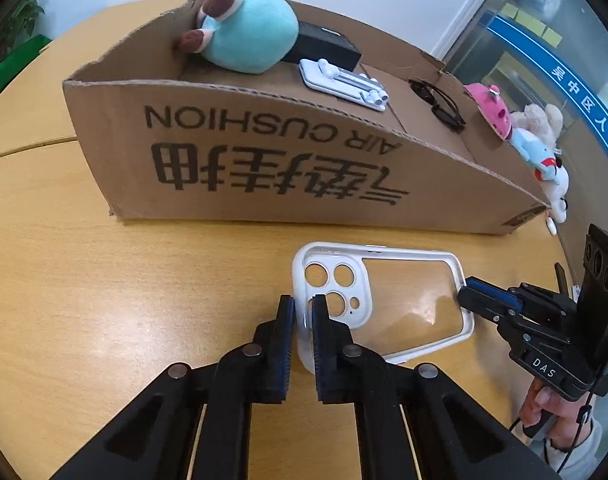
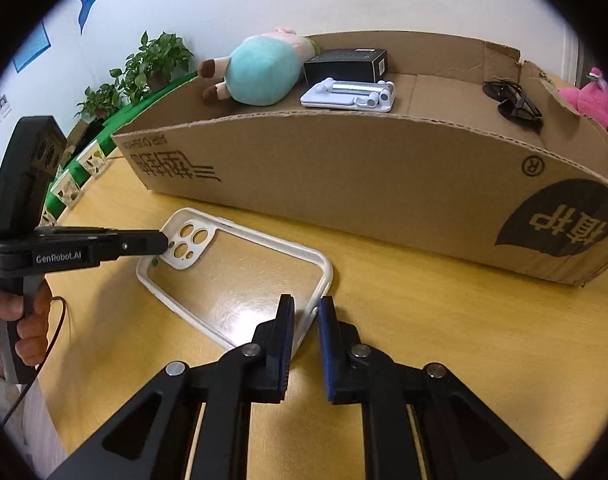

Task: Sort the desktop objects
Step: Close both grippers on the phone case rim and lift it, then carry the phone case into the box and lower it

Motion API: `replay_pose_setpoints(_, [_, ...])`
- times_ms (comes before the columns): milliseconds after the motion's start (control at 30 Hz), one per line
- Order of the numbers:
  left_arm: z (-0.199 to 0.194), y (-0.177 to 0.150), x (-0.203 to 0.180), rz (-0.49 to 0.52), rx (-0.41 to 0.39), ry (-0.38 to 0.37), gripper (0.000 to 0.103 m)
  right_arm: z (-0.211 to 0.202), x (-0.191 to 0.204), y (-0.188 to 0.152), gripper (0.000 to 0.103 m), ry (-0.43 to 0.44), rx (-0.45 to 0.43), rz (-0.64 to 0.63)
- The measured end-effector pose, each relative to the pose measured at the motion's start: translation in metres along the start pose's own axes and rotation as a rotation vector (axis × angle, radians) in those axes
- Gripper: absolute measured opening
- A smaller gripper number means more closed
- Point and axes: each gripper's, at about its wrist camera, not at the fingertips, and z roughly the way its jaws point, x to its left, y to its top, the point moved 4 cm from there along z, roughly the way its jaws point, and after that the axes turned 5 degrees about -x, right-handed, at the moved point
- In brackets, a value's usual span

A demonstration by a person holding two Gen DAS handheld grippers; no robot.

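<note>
A: In the left wrist view the phone case (image 1: 384, 304) lies flat on the wooden table (image 1: 104, 280), lower centre of the frame, just in front of the cardboard box (image 1: 264, 152); its camera end points left.

B: And the left gripper (image 1: 303, 312)? Its jaws stand a narrow gap apart, one finger on each side of the case's white rim at the camera end; whether the pads actually press the rim cannot be told.

A: The right gripper (image 1: 470, 288) comes in from the right edge of that frame, its tip at the opposite end of the case; in the right wrist view the same gripper (image 2: 306, 312) has its jaws slightly apart, straddling the near corner of the rim; contact there cannot be told either.

B: In that view the case (image 2: 240, 272) sits centre left; the other gripper (image 2: 164, 242) reaches it from the left edge.

A: Inside the box, upper centre, lie a teal plush toy (image 1: 248, 28), a black box (image 1: 324, 44), a white stand (image 1: 340, 84) and dark sunglasses (image 1: 438, 106); more plush toys (image 1: 520, 136) sit at the box's right end.

B: Potted plants (image 2: 144, 68) line the wall at the upper left of the right wrist view.
</note>
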Motion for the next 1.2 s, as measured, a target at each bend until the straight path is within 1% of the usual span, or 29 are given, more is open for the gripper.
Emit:
replay_pose_setpoints(100, [-0.012,0.0,-0.01,0.021,-0.036,-0.007,0.005,-0.015,-0.002,-0.002,0.01,0.007,-0.029,0.027])
replay_pose_setpoints(233, [-0.051,0.015,-0.029,0.061,-0.121,-0.051,0.005,-0.059,0.001,0.02,0.009,-0.003,-0.144,0.023])
replay_pose_setpoints(300, [-0.074,0.031,-0.036,0.072,-0.182,-0.063,0.005,-0.083,0.006,0.038,0.009,-0.004,-0.21,0.0])
replay_pose_setpoints(367, [-0.099,0.053,-0.039,0.085,-0.263,-0.053,0.005,-0.103,0.013,0.06,0.009,0.011,-0.271,-0.028])
replay_pose_setpoints(400, [-0.106,0.063,-0.04,0.093,-0.288,-0.046,0.005,-0.111,0.017,0.075,0.009,0.018,-0.303,-0.053])
replay_pose_setpoints(500, [-0.124,0.094,-0.04,0.108,-0.347,-0.017,0.005,-0.116,0.023,0.108,0.009,0.023,-0.352,-0.103])
replay_pose_setpoints(600, [-0.133,0.121,-0.036,0.126,-0.378,0.023,0.005,-0.109,0.024,0.138,0.009,0.032,-0.368,-0.115])
replay_pose_setpoints(667, [-0.127,0.136,-0.028,0.118,-0.366,0.04,0.005,-0.097,0.021,0.156,0.009,0.049,-0.359,-0.109])
replay_pose_setpoints(767, [-0.106,0.158,-0.011,0.095,-0.329,0.08,0.005,-0.074,0.017,0.174,0.009,0.081,-0.324,-0.093])
replay_pose_setpoints(867, [-0.079,0.171,0.004,0.089,-0.27,0.155,0.005,-0.035,0.014,0.184,0.009,0.1,-0.244,-0.078])
replay_pose_setpoints(933, [-0.056,0.175,0.011,0.12,-0.213,0.214,0.005,-0.004,0.008,0.186,0.009,0.096,-0.173,-0.07])
replay_pose_setpoints(967, [-0.046,0.172,0.014,0.122,-0.183,0.224,0.004,0.008,0.005,0.186,0.009,0.102,-0.137,-0.059])
replay_pose_setpoints(1000, [-0.031,0.171,0.018,0.131,-0.135,0.235,0.004,0.023,0.002,0.186,0.009,0.103,-0.091,-0.041])
replay_pose_setpoints(1067, [-0.006,0.17,0.024,0.161,-0.048,0.268,0.004,0.042,-0.004,0.186,0.009,0.106,-0.029,-0.023])
replay_pose_setpoints(1100, [0.004,0.167,0.026,0.166,-0.011,0.275,0.004,0.055,-0.007,0.186,0.009,0.114,0.024,-0.004])
replay_pose_setpoints(1167, [0.022,0.163,0.033,0.165,0.071,0.289,0.004,0.074,-0.01,0.181,0.009,0.105,0.109,0.008])
replay_pose_setpoints(1200, [0.026,0.16,0.033,0.169,0.091,0.301,0.004,0.081,-0.01,0.175,0.009,0.093,0.147,0.007])
